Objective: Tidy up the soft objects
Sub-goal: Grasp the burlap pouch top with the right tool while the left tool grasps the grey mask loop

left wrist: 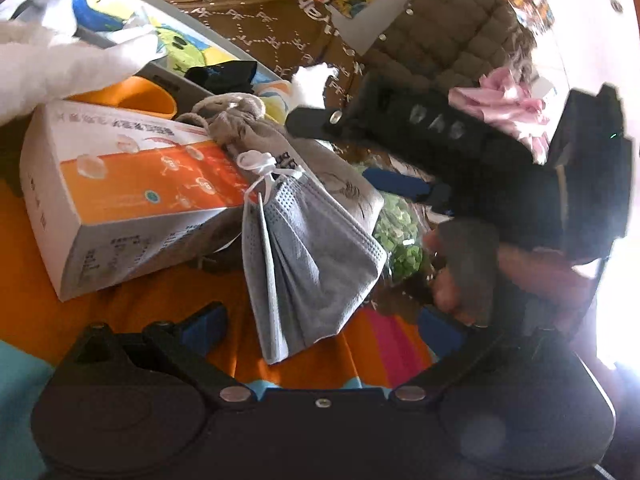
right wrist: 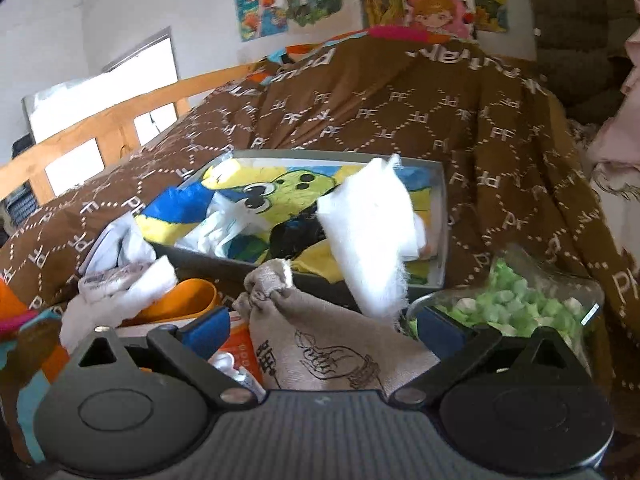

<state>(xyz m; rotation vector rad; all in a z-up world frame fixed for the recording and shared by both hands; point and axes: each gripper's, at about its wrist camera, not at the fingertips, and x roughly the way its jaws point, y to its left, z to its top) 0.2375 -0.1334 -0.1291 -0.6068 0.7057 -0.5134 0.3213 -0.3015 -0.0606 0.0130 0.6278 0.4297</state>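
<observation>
Mask [left wrist: 308, 256] between open left gripper [left wrist: 320, 320] fingers

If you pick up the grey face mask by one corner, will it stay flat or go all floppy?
Probably floppy: the grey face mask already lies folded and creased, draped against the beige drawstring bag. It looks thin, so likely very light. Its white ear loops dangle loose and might snag on the orange box beside it.

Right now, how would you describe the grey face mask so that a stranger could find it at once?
Find the orange-and-white box lying on the orange bedsheet. A beige drawstring pouch leans against its right end, and the mask lies partly over that pouch, just ahead of the open left tongs. It alone is pleated grey, with white ear loops.
</observation>
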